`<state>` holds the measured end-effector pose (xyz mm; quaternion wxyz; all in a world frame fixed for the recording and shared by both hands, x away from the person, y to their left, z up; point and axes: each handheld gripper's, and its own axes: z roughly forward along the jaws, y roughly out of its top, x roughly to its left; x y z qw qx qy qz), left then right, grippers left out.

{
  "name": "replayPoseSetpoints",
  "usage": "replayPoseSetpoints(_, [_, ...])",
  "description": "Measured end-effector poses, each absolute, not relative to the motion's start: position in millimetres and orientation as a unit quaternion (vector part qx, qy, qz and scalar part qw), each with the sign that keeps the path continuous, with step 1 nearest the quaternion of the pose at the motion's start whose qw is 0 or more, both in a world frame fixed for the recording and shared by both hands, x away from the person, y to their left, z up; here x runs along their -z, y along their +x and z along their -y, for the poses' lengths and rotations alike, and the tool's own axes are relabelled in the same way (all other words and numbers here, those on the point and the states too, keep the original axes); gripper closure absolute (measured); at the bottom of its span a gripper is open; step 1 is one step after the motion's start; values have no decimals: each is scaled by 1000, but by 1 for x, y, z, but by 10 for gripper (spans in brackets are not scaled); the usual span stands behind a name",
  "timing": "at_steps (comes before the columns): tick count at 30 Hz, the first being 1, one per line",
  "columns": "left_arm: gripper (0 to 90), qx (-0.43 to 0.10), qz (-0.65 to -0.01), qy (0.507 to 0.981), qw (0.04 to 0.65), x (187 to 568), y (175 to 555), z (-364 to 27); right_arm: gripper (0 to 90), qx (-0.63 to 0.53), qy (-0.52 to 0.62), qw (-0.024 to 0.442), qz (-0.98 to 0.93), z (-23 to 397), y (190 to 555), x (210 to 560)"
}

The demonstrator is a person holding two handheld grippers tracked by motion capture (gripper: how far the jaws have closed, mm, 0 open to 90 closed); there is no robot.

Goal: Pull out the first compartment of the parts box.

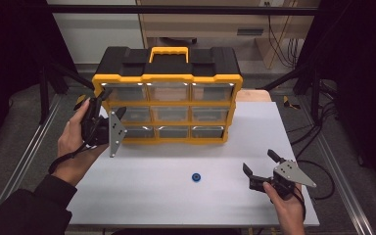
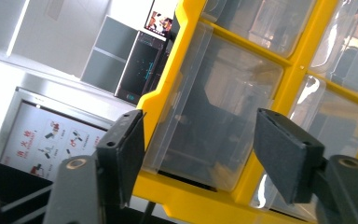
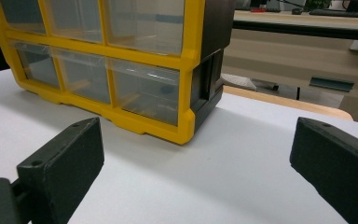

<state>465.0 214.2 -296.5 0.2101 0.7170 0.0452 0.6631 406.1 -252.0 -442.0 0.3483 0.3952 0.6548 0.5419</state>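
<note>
- Drawer cabinet, yellow-framed with a black shell, stands at the upper centre of the high view, on the far part of the white tabletop; one cabinet in all.
- Nine clear drawers show in its front, three rows of three; one yellow carry handle sits on its top.
- Two claws are in the scene, one in each of the person's hands.
- Left claw is at the left of the high view, raised against the cabinet's left edge by the middle row. Its own view shows the two black pads set apart, either side of a clear drawer whose front stands out from the frame. The pads press on nothing, so it is released, with the drawer front between them.
- Right claw rests low at the lower right of the high view, well apart from the cabinet, its pads spread wide over bare tabletop: released and empty.
- One small blue ring-shaped piece lies alone on the tabletop at lower centre, between the two hands.
</note>
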Motion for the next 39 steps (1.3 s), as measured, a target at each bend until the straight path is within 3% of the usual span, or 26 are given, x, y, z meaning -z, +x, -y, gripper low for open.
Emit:
replayPoseSetpoints(23, [590,-698,-11,701,145,301,476,-208,36,-540,395,352,-654,254,406,442])
replayPoseSetpoints(39, [665,-717,7,690,102,302,489,-214,37,-539,398,349,-655,253,406,442])
